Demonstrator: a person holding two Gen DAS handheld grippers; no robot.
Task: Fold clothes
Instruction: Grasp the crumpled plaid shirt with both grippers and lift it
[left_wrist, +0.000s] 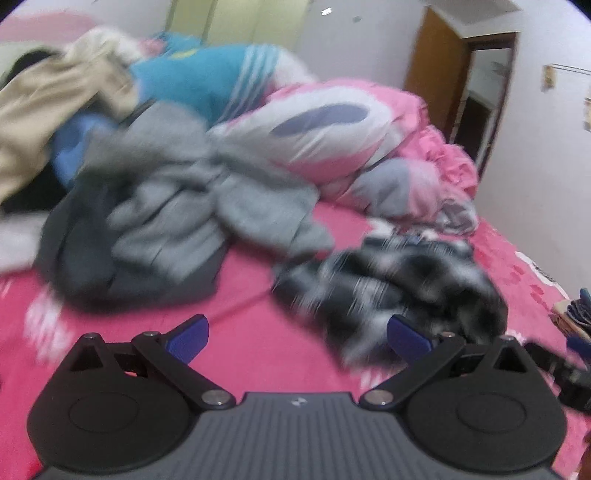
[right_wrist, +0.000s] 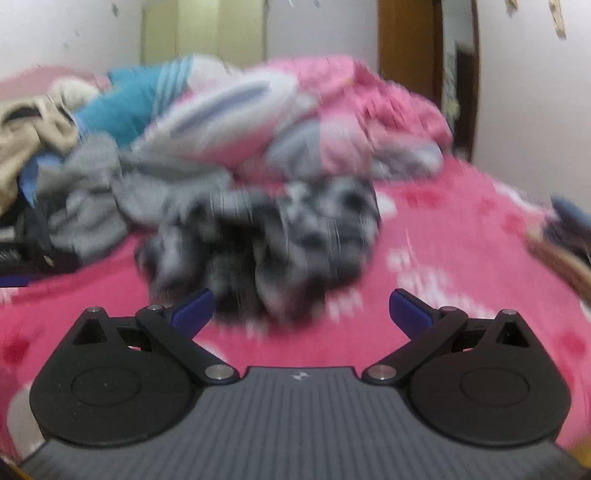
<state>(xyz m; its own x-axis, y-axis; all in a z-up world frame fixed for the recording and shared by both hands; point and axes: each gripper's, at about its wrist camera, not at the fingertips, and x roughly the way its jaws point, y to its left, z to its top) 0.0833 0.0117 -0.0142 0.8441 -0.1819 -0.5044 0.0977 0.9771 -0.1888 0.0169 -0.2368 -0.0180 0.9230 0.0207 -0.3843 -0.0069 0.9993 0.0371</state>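
Observation:
A crumpled black-and-white plaid garment (left_wrist: 391, 284) (right_wrist: 266, 236) lies on the pink bed sheet (left_wrist: 251, 332) (right_wrist: 461, 236). My left gripper (left_wrist: 298, 338) is open above the sheet, with its right finger at the plaid garment's near edge. In the right wrist view my right gripper (right_wrist: 301, 308) is open just in front of that garment, nothing between its blue pads. A grey hooded garment (left_wrist: 177, 206) (right_wrist: 92, 199) lies heaped to the left. Both views are blurred by motion.
A pile of beige (left_wrist: 44, 110), blue (left_wrist: 192, 81) and dark clothes sits at the back left. A pink and white quilt (left_wrist: 332, 129) (right_wrist: 295, 110) is bunched at the back. A wooden door (left_wrist: 436, 70) stands beyond. Items (left_wrist: 576, 310) lie at the bed's right edge.

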